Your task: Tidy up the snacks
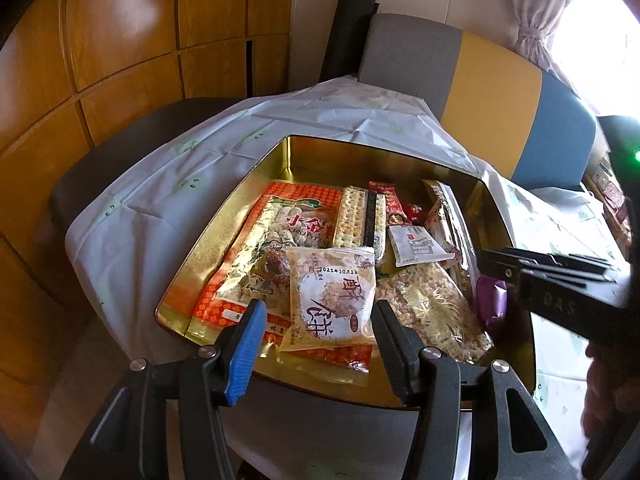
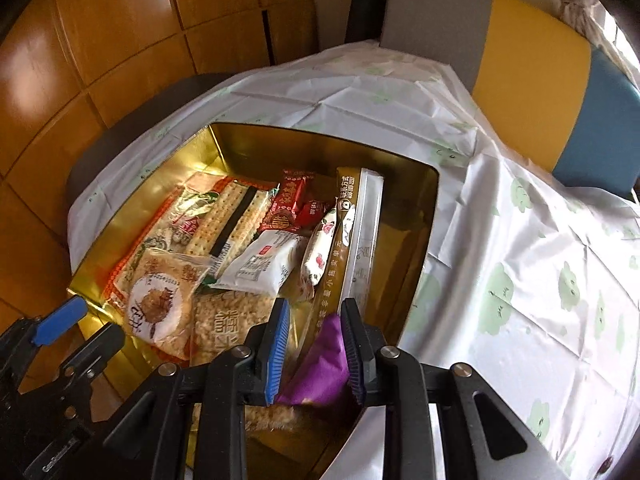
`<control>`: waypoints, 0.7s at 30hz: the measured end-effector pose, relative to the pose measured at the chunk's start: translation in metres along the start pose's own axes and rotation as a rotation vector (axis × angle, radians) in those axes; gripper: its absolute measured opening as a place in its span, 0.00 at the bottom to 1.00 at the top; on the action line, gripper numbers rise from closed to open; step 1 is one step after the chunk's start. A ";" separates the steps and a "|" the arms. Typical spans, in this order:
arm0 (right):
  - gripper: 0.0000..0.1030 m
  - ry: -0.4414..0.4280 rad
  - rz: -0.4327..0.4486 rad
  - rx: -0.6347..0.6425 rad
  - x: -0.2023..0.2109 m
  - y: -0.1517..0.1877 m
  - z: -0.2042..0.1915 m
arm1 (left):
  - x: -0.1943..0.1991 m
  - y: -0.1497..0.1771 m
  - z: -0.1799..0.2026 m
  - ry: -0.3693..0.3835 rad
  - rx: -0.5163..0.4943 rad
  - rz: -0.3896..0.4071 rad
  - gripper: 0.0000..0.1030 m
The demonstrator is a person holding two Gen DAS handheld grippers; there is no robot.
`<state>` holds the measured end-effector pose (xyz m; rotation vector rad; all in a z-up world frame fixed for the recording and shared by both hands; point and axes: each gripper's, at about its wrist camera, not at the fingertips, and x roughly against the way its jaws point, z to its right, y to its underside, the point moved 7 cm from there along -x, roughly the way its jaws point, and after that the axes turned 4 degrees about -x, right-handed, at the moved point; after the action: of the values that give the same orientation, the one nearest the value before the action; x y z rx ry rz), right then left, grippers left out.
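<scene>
Wood-panelled wall behind table (image 2: pixel 520 280) under white cloth. Gold tin (image 2: pixel 424 216) on table, crammed with snack packets. Right claw (image 2: pixel 312 344) pinches purple packet (image 2: pixel 320 368) over tin's near right corner. Left claw (image 1: pixel 318 320) spread wide, empty, straddling pastry packet (image 1: pixel 332 292) without touching.

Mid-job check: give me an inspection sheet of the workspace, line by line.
Surface: white tablecloth with green prints.
Job's things: gold tin filled with snack packets; round-cake packet on top near the front; purple packet at the tin's right side.
Clutter: nothing seen.
Grippers: left claw open, above the round-cake packet; right claw shut on the purple packet.
Cables: nothing seen.
Surroundings: wooden panelling, grey-yellow-blue seat, curtain.
</scene>
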<state>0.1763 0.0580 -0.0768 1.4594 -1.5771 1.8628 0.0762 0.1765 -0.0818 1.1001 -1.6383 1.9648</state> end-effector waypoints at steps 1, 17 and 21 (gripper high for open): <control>0.26 0.007 0.008 -0.005 0.002 0.001 0.000 | 0.000 0.000 0.000 -0.001 0.000 0.000 0.54; 0.33 0.206 0.176 -0.232 0.067 0.069 0.039 | 0.032 0.008 0.029 0.011 -0.072 0.102 0.62; 0.34 0.242 0.194 -0.224 0.075 0.086 0.038 | 0.042 0.012 0.037 0.027 -0.092 0.124 0.62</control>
<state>0.0976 -0.0324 -0.0680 0.9778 -1.7886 1.8124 0.0536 0.1297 -0.0578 0.9554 -1.8021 1.9488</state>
